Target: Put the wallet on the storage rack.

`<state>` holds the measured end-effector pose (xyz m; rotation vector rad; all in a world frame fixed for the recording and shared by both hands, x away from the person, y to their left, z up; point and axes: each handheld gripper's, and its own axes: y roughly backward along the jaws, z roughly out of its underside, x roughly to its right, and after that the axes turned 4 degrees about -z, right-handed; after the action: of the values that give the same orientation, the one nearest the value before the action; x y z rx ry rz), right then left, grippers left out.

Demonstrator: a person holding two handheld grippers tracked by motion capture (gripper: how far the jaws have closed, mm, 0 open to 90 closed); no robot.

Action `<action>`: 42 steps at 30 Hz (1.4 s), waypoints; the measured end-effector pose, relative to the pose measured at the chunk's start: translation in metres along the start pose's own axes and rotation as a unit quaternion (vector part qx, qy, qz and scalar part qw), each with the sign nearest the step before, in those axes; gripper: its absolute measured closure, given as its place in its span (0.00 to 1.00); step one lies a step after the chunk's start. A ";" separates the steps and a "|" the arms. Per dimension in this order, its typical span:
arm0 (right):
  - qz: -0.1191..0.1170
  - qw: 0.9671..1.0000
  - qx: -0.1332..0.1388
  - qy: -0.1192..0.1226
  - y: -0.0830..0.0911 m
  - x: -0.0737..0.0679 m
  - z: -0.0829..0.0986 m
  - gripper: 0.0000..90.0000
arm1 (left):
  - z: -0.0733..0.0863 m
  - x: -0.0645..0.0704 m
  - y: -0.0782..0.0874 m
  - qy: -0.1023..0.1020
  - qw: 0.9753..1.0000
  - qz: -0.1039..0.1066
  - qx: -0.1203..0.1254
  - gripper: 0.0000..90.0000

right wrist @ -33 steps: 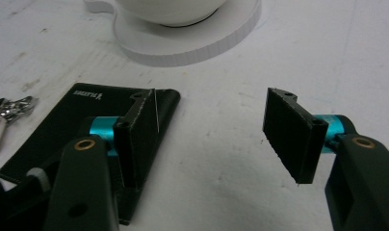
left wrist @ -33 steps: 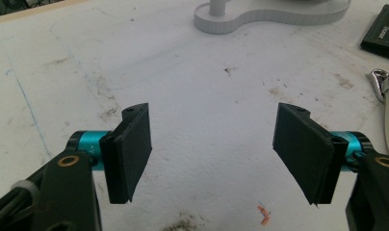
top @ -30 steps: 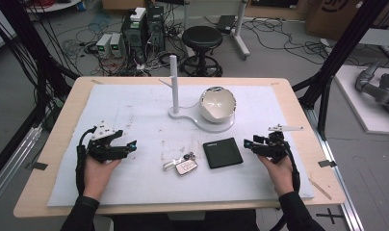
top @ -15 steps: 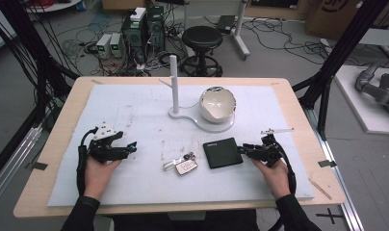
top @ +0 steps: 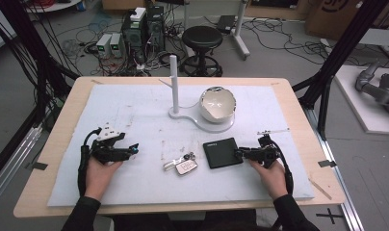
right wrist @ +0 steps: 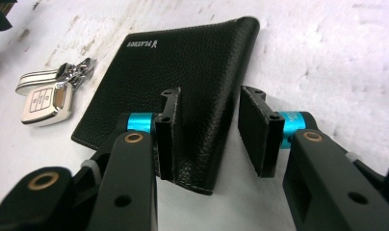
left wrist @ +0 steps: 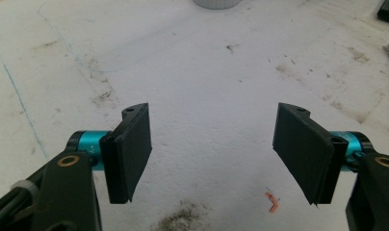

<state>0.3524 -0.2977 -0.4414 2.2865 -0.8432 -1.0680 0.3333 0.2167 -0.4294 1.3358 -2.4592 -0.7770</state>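
Jaws on my right gripper (right wrist: pixel 208 139) stand partly apart, straddling the near corner of the black wallet (right wrist: pixel 173 91): one pad sits over the leather, the other hangs just off its folded edge, above the white mat (right wrist: pixel 337 62). Nothing is pinched yet; I see a gap between the outer pad and the fold. From the high view, the right gripper (top: pixel 241 154) sits at the wallet's (top: pixel 222 152) right edge, low on the table.

My left gripper (left wrist: pixel 212 149) is spread wide and empty over bare, scuffed mat, and in the high view it rests well apart from everything, on the left side of the table (top: pixel 131 150).

As I judge it, the pick-up of the wallet has only reached the approach: the jaws are lined up on the edge, but the squeeze and the lift are both left to do, and the wallet lies flat and closed.

The wallet lies near the front middle of the mat, just right of the key fob and keys (top: pixel 181 165), and in front of the white stand with its bowl (top: pixel 216 104). It looks close to square, so its long axis is hard to call; its fold runs away from my right gripper, and the stamped logo sits at the far corner, toward the keys.
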 end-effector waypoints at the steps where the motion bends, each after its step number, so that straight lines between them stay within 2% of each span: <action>1: -0.002 1.000 -0.001 0.000 -0.001 0.001 0.000 0.70 | 0.000 0.000 0.000 -0.001 1.000 0.000 0.000 0.33; 7: -0.033 0.999 0.008 -0.023 -0.002 0.008 0.003 0.77 | 0.000 0.002 -0.002 -0.006 1.000 0.001 -0.007 0.33; 9: -0.033 0.999 0.008 -0.021 -0.002 0.008 0.003 0.79 | 0.000 0.002 -0.002 -0.007 1.000 0.001 -0.007 0.33; 10: -0.036 0.999 0.010 -0.014 -0.002 0.008 0.002 0.85 | 0.000 0.003 -0.003 -0.007 1.000 0.002 -0.008 0.33; 12: -0.043 0.999 0.012 -0.011 -0.001 0.008 0.002 0.88 | -0.001 0.003 -0.003 -0.010 1.000 0.001 -0.010 0.33; 17: -0.052 0.998 0.020 0.002 0.001 0.005 0.001 0.91 | 0.000 0.003 -0.003 -0.010 1.000 0.001 -0.011 0.33; 19: -0.064 0.997 0.031 0.006 0.005 0.003 0.000 0.93 | 0.000 0.003 -0.003 -0.009 1.000 0.003 -0.010 0.33; 25: -0.068 0.995 0.063 0.036 0.019 -0.004 -0.006 0.94 | 0.000 0.003 -0.004 -0.010 1.000 0.004 -0.015 0.33; 28: -0.060 0.995 0.068 0.049 0.025 -0.010 -0.009 0.94 | 0.000 0.003 -0.004 -0.013 1.000 0.005 -0.018 0.33; 36: -0.049 0.991 0.094 0.080 0.042 -0.025 -0.019 0.94 | 0.000 0.003 -0.006 -0.015 1.000 0.011 -0.019 0.33; 42: -0.047 0.987 0.121 0.091 0.059 -0.033 -0.028 0.94 | 0.000 0.004 -0.006 -0.013 1.000 0.012 -0.022 0.33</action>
<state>0.3389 -0.3109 -0.3710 2.6025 -0.8358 -0.8147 0.3350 0.2109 -0.4333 1.2866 -2.4585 -0.8414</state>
